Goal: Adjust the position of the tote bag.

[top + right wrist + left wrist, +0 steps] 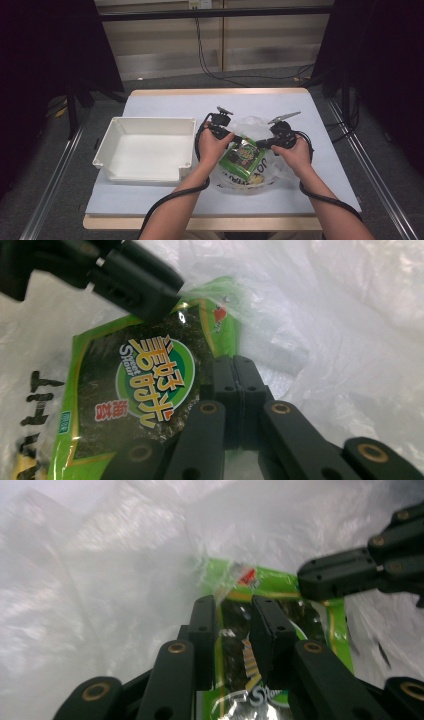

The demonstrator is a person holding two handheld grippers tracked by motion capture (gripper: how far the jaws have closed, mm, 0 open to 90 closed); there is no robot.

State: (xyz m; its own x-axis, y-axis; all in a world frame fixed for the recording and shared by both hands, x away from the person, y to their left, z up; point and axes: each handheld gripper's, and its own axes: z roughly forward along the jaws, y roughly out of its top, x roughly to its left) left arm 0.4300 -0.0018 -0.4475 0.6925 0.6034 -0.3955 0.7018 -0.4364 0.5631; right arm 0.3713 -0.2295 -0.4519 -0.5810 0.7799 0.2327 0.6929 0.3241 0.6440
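A green snack packet (243, 155) lies in a clear plastic bag (255, 127) near the tabletop's (160, 102) front edge. The left gripper (234, 611) straddles it, jaws slightly parted; the right gripper (235, 371) pinches the bag's film shut. A white bin (145, 147) sits just left, and bare surface stretches behind.

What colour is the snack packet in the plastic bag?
The snack packet is bright green with a dark middle, clearest in the right gripper view.
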